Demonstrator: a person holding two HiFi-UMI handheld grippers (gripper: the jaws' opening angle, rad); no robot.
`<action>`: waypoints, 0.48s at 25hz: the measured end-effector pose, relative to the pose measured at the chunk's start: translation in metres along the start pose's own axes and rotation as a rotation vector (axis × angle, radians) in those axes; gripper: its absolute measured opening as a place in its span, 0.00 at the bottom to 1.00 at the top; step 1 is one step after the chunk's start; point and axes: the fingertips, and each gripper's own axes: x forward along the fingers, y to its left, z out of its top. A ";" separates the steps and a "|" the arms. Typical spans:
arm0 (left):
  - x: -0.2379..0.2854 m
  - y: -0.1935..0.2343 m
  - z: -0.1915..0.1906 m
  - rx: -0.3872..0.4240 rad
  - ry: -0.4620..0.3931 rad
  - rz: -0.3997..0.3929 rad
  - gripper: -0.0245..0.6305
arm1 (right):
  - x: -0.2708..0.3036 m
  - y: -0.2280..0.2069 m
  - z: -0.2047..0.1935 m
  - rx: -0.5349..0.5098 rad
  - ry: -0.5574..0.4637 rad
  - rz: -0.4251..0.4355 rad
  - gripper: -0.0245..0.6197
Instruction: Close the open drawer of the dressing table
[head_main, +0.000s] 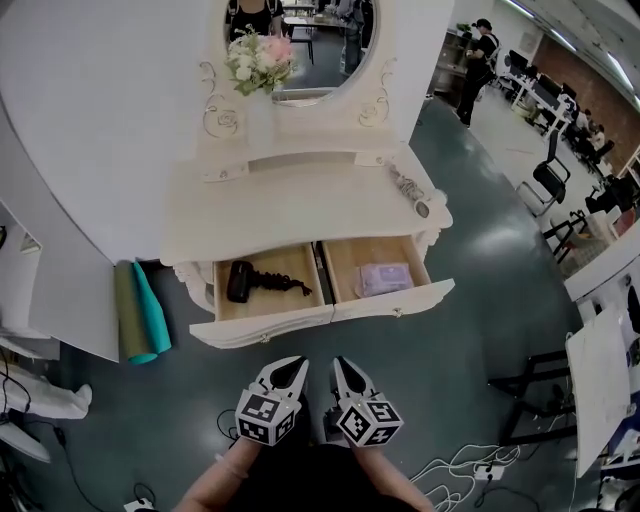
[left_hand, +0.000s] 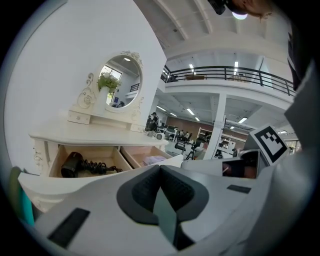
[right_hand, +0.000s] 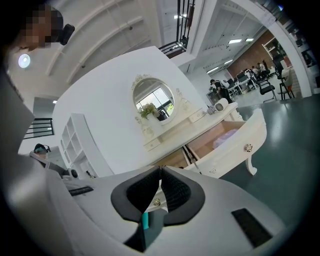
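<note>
The white dressing table (head_main: 300, 205) stands ahead with both of its drawers pulled out. In the left drawer (head_main: 265, 325) lies a black hair dryer (head_main: 240, 280) with a coiled cord, and in the right drawer (head_main: 395, 300) a lilac packet (head_main: 383, 278). My left gripper (head_main: 290, 368) and right gripper (head_main: 345, 368) hover side by side just short of the drawer fronts, both shut and empty. The left gripper view shows its closed tips (left_hand: 160, 166) below the hair dryer (left_hand: 72, 165). In the right gripper view the tips (right_hand: 161, 170) meet in front of the right drawer's front (right_hand: 240, 145).
An oval mirror (head_main: 300, 40) and a flower bunch (head_main: 258, 60) stand at the table's back, and a hair tool (head_main: 410, 190) lies on its right end. Green and teal rolls (head_main: 140, 310) lean at the table's left. A black frame (head_main: 530, 390) and cables (head_main: 470, 465) occupy the floor at right.
</note>
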 end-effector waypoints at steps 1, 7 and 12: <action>0.006 0.005 0.005 0.000 0.001 -0.003 0.07 | 0.008 -0.002 0.003 0.001 0.001 -0.003 0.08; 0.041 0.031 0.028 -0.006 0.010 -0.032 0.07 | 0.053 -0.013 0.024 0.000 0.006 -0.014 0.08; 0.065 0.048 0.042 0.027 0.016 -0.056 0.07 | 0.084 -0.022 0.033 -0.003 0.017 -0.025 0.08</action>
